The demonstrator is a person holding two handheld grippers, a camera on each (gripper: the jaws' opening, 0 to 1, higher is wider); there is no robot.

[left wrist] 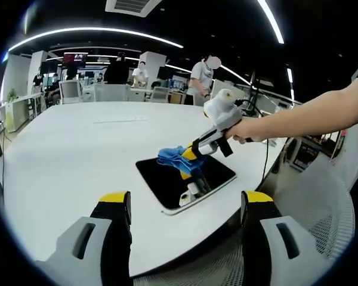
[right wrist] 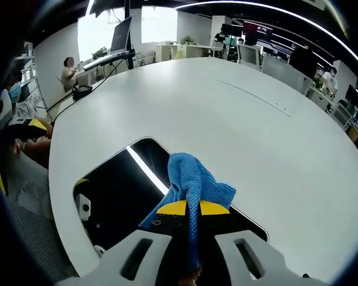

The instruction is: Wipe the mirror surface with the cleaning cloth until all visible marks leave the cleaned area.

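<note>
A dark rectangular mirror [left wrist: 215, 173] with a white rim lies flat near the white table's edge; in the right gripper view the mirror [right wrist: 116, 187] reflects ceiling lights. A blue cleaning cloth [right wrist: 194, 179] is pinched between the yellow-tipped jaws of my right gripper [right wrist: 187, 208], shut on it and hanging over the mirror. The left gripper view has the right gripper [left wrist: 191, 159] held by a person's hand, pressing the blue cloth [left wrist: 174, 156] onto the mirror's far part. My left gripper [left wrist: 185, 199] stands open above the table, short of the mirror's near corner, holding nothing.
The big white table [left wrist: 71, 149] stretches far behind the mirror. A mesh chair [left wrist: 322, 208] stands beside the table's right edge. A cable [left wrist: 265, 161] hangs off the table. People, desks and monitors fill the office behind.
</note>
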